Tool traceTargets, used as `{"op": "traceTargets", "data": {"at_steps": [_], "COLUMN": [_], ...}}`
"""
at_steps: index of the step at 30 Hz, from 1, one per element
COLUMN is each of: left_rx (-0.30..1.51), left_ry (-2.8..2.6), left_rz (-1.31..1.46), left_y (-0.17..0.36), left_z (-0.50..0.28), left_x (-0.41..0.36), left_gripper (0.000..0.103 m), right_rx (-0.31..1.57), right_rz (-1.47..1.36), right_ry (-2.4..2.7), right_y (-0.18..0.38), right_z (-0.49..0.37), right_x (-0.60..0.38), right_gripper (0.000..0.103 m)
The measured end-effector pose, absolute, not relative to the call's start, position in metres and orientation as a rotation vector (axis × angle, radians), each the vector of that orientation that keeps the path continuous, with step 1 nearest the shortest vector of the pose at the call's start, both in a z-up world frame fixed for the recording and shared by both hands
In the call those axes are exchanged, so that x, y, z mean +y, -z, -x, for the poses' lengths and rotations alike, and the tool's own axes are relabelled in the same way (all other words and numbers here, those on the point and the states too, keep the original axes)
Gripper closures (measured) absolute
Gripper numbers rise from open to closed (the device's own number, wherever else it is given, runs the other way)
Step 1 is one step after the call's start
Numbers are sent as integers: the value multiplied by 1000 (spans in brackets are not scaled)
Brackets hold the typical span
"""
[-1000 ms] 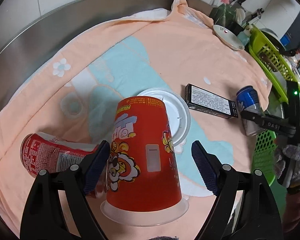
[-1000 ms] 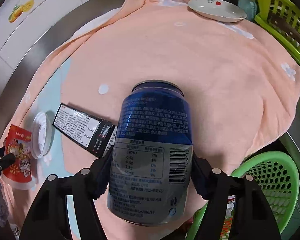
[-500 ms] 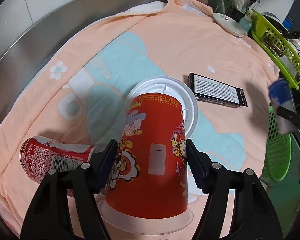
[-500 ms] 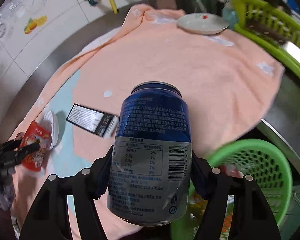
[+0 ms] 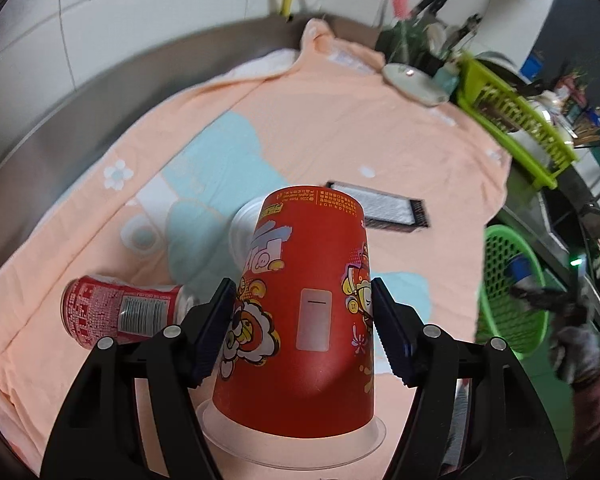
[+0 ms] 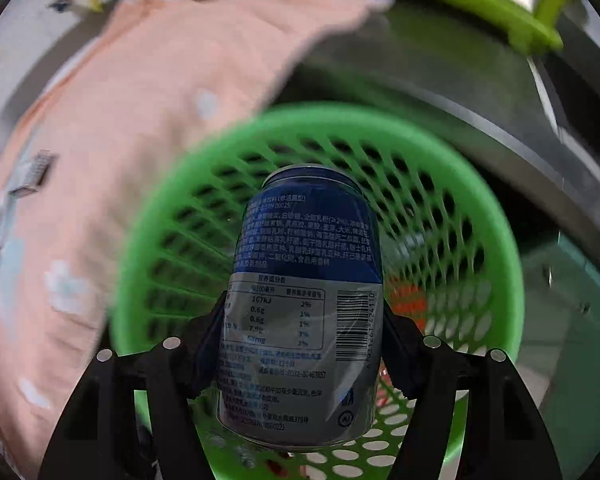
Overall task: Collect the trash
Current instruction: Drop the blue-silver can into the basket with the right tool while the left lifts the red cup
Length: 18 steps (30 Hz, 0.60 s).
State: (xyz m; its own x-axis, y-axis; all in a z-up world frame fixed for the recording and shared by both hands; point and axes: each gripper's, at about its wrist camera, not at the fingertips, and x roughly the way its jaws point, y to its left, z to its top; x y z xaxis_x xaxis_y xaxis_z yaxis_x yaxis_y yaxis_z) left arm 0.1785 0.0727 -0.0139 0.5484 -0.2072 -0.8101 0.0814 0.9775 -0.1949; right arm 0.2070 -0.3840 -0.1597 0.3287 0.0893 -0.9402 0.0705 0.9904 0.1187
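Over the green mesh basket [image 6: 496, 216] hangs the right tool [image 6: 302, 336], clamped on a blue drink can [image 6: 304, 292] with a pad pressed to each flank, mouth end pointing down into the bin, where something orange already lies at about 4 o'clock of the can. Across on the table, the left tool [image 5: 302, 328] has just been closing and now has both pads squeezed against the sides of an upturned red paper cup [image 5: 306, 320], rim toward the camera, base pointing away. Behind the cup, at 11 o'clock, peeks a white plastic lid [image 5: 242, 226]; at 1 o'clock a dark flat box [image 5: 378, 210] lies on the peach towel [image 5: 320, 128]; at 9 o'clock a red can [image 5: 118, 312] rests on its side. Those three still look uncollected. Risks from here, as I read it: the blue can sits close to the near rim in this view, so a release at a tilt could clip the edge and bounce it out. The paper cup is soft and tapered, so too hard a squeeze crushes it, too light and it slides out rim-first on the way over. The lid could also catch on the cup.
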Motion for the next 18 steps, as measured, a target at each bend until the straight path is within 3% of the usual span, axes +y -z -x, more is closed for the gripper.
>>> {"op": "traceTargets", "data": {"at_steps": [9, 18], "left_rx": [914, 907], "left_ry": [309, 402], "left_rz": [110, 107], "left_y": [-20, -20], "left_z": [-169, -171], "left_x": [20, -22], "left_gripper": [37, 37], "right_rx": [1361, 1362], "right_rz": [-269, -291], "right_ry": [90, 85], "right_y": [214, 220], "right_z": [-207, -201], "right_x": [-402, -421], "right_gripper": [38, 32]}}
